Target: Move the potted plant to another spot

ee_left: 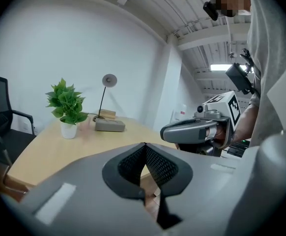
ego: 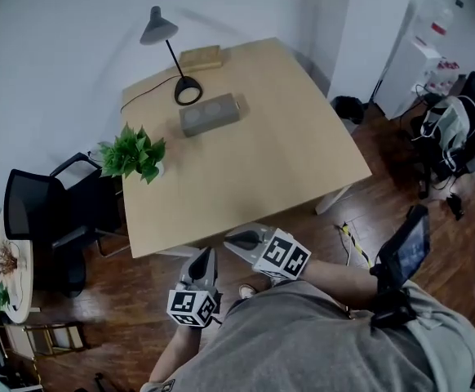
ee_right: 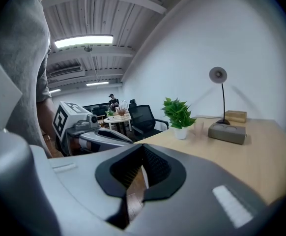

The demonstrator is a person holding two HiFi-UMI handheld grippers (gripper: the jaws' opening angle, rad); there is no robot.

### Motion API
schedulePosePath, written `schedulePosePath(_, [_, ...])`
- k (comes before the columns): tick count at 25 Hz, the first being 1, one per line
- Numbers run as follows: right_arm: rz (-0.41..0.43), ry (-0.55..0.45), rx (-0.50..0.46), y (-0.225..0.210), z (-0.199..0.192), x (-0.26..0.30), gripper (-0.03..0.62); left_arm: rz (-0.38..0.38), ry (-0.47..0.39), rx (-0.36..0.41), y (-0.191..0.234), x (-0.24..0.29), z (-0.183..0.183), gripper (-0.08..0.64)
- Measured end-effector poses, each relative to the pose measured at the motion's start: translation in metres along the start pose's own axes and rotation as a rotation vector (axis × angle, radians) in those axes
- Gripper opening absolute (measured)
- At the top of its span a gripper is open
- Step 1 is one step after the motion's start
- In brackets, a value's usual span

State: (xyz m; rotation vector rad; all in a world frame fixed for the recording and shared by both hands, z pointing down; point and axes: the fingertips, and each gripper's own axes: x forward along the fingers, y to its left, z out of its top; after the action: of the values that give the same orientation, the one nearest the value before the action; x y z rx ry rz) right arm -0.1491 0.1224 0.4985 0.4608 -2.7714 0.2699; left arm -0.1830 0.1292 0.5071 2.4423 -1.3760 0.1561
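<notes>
Holding the left hand-held gripper (ego: 207, 255) and right hand-held gripper (ego: 234, 239) closed and empty, just off the desk's (ego: 270, 145) near edge. Facing the potted plant (ego: 135, 154), upright by the desk's left edge, ahead and leftward, well apart. Judging the left hand-held gripper nearer.

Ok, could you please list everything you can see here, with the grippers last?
table: one, light wood, centre.
plant: one, green in white pot, table's left edge.
lamp: one, dark, table's far end.
box: one, grey, beside the lamp's base.
block: one, wooden, behind the lamp.
chair: one, black, left of the table.
side table: one, white, far left.
floor: one, brown wood, around the table.
left gripper: one, grey, shut and empty, before the table's near edge.
right gripper: one, grey, shut and empty, beside the left one.
</notes>
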Motion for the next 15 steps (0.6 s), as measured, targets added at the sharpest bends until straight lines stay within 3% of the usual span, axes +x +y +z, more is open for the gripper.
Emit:
schedulePosePath(5, [0.004, -0.005, 0.017, 0.021, -0.001, 0.001, 0.006, -0.025, -0.013, -0.015, 0.001, -0.008, -0.002, 0.000])
schedulePosePath(15, [0.002, -0.003, 0.124, 0.040, -0.020, 0.002, 0.005, 0.014, -0.019, -0.055, 0.007, -0.032, -0.009, 0.000])
